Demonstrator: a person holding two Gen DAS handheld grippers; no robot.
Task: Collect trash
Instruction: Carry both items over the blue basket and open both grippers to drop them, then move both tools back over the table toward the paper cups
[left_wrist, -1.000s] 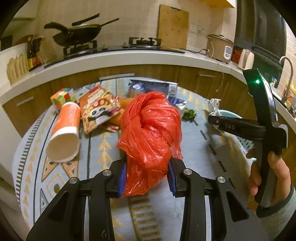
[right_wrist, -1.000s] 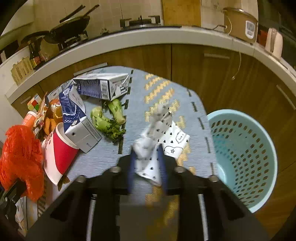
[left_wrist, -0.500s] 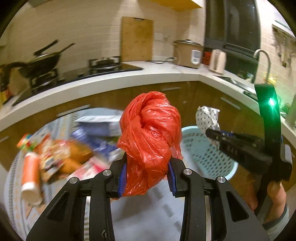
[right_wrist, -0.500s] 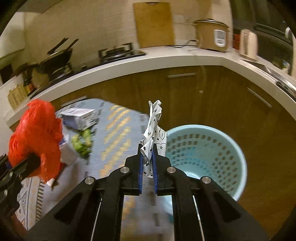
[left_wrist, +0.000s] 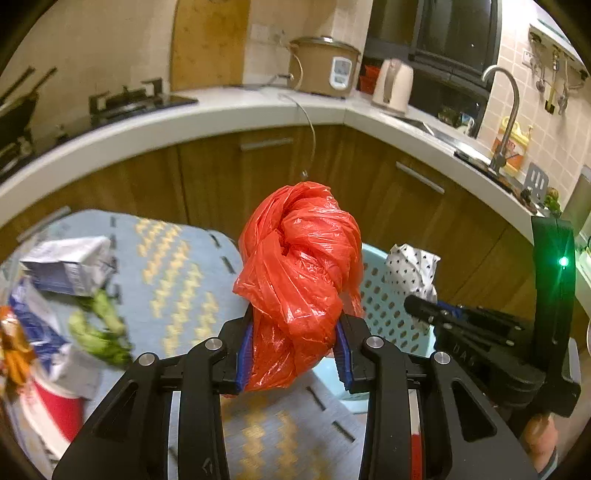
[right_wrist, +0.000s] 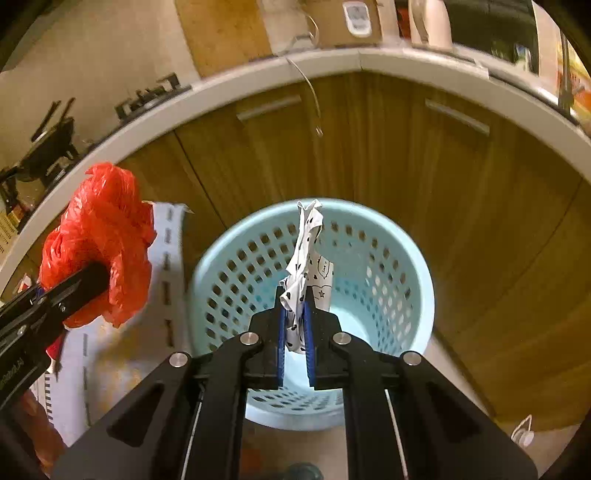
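Kitchen corner: fixtures and appliances along the counter.
A white counter (left_wrist: 229, 110) curves above brown wooden cabinets (left_wrist: 399, 206) with bar handles. On it stand a tan rice cooker (left_wrist: 325, 66), its cord hanging over the edge, and beside it a cream kettle (left_wrist: 393, 85). A wooden cutting board (left_wrist: 210, 44) leans upright against the tiled wall, near a gas stove (left_wrist: 136, 99). A curved tap (left_wrist: 506, 110) rises to the right.

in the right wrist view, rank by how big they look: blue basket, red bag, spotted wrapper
1. Blue basket: largest by far.
2. Red bag: clearly smaller, though it sits nearer the camera, which may flatter it.
3. Spotted wrapper: smallest, a thin crumpled strip.
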